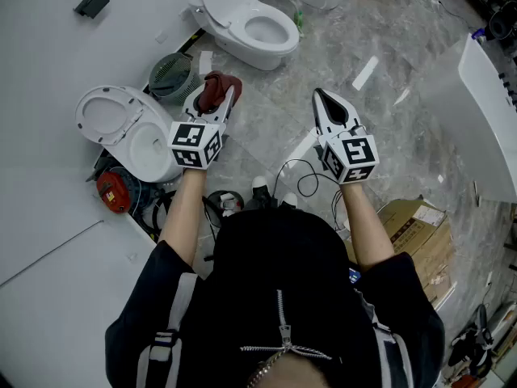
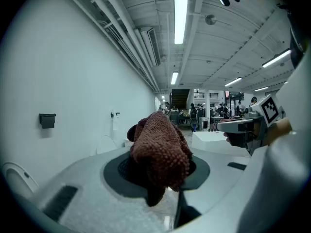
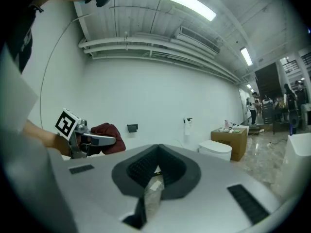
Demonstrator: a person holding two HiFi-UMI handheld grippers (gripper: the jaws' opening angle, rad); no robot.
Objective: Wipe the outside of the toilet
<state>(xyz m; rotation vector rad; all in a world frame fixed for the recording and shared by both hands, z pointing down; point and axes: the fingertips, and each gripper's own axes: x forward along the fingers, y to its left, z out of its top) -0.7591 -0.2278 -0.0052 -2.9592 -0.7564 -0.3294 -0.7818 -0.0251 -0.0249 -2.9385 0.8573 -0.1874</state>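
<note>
While the left gripper (image 1: 212, 101) is clamped on a red-brown cloth (image 1: 220, 86) held in the air and the right gripper (image 1: 323, 99) is closed on nothing, wiping appears not yet begun, the cloth touching neither the toilet (image 1: 132, 157) at middle left nor the second toilet (image 1: 236, 40) at top centre.

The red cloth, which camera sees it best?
The left gripper view: the red cloth fills the middle, pinched in the left tongs, with its bumpy weave clear. The head view shows it small from above. The right gripper view shows a far-off bit at the left.
</note>
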